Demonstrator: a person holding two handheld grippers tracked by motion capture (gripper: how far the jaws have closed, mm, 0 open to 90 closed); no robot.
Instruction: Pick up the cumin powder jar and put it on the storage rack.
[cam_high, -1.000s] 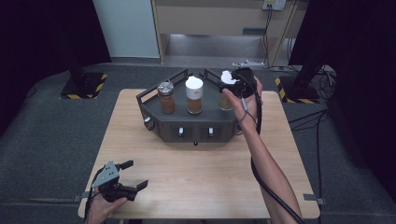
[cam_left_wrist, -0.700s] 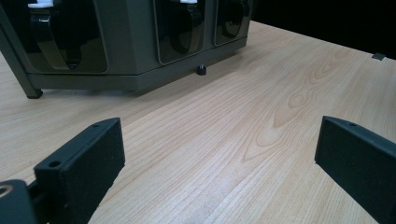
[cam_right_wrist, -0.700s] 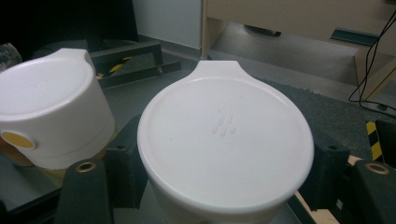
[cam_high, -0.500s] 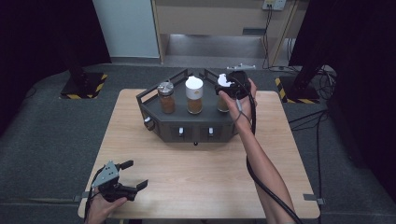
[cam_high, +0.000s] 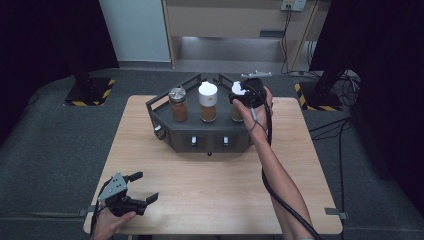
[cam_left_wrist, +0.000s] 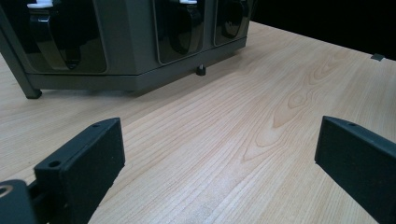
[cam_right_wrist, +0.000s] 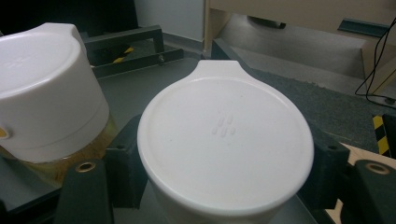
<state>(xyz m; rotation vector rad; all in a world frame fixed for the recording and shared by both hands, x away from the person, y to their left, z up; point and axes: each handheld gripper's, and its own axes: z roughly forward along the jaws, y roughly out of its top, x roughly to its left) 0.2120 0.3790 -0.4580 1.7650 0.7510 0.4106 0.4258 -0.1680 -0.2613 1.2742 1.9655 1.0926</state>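
Two black jaws of the right gripper (cam_right_wrist: 224, 179) are clamping the jar's white cap (cam_right_wrist: 225, 140), smooth and probably slippery, at its sides.

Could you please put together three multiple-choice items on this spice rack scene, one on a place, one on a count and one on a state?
1. Where is the jar with the metal lid in the dark rack, seen from the high view?
A. at the left end
B. in the middle
C. at the right end

2. How many jars stand in the rack?
A. two
B. three
C. five

3. How do the jaws of the left gripper stand?
A. shut on a jar
B. shut on nothing
C. open over the bare table

Answers:
1. A, it stands left of the middle white-capped jar.
2. B, the metal-lidded one, the middle one and the right white-capped jar, which sits between the jaws of the right gripper.
3. C, its own view shows wood between two jaws set wide apart.
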